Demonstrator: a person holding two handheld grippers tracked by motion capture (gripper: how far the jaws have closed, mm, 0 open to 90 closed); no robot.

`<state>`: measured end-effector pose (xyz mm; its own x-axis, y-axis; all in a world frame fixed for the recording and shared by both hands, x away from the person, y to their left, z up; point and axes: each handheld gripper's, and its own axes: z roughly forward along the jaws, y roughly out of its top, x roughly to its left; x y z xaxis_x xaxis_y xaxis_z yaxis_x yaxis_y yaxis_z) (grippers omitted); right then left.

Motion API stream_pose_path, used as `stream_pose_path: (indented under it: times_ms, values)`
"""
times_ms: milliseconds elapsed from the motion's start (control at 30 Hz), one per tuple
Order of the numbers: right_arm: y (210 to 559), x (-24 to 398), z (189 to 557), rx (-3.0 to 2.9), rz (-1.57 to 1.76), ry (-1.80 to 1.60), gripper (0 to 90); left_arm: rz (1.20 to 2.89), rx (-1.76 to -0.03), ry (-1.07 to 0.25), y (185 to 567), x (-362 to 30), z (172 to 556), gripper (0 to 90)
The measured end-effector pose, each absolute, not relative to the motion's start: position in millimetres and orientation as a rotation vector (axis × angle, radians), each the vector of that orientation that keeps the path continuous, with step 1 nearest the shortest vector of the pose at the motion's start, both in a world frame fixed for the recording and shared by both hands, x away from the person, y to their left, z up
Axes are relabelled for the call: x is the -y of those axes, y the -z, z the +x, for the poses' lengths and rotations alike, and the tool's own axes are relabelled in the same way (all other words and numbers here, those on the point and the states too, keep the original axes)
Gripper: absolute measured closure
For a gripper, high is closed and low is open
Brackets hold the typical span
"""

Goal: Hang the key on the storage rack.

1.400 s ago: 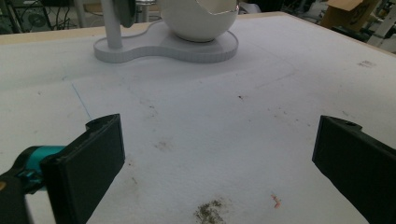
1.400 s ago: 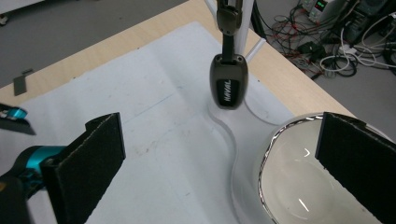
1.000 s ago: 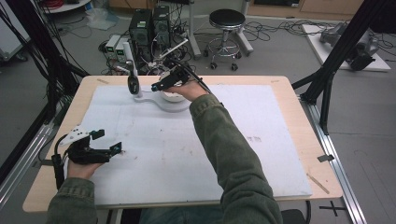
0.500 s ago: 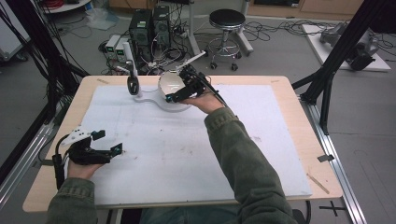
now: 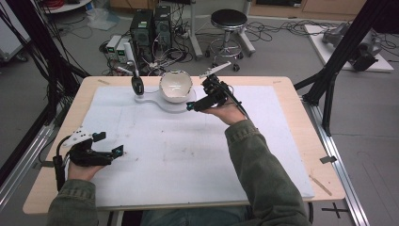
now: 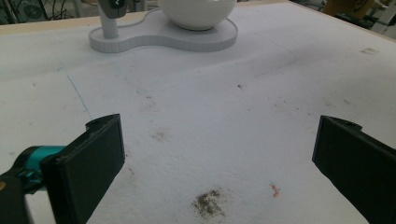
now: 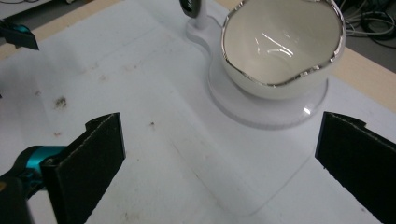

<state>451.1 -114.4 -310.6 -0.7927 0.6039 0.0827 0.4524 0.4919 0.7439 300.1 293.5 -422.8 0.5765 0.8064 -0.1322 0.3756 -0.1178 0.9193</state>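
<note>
While both hand-held grippers gape, a stained white mat [image 5: 188,150] covers the wooden table [image 5: 291,101].

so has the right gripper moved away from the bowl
Yes. The right gripper, fingers open, was over the bowl and now sits beside it, on the stool's side.

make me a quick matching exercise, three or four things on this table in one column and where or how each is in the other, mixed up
Things:
1. bowl
2. left gripper
3. right gripper
4. white stand

Places or states:
a. open, at the near left of the table
b. flat on the white mat, carrying the bowl
c. white with a shiny rim, tilted
d. open, just right of the bowl

Pairs: 1-c, 2-a, 3-d, 4-b
</note>
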Motion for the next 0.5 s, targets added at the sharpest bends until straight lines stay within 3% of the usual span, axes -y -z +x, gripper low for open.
stream_pose_path:
  times_ms: [500]
  values:
    - [327.8,161.5,416.5,-2.481,0.957,-1.097,0.5,1.723,-0.989,-0.498,422.1,-294.2,298.8,2.9]
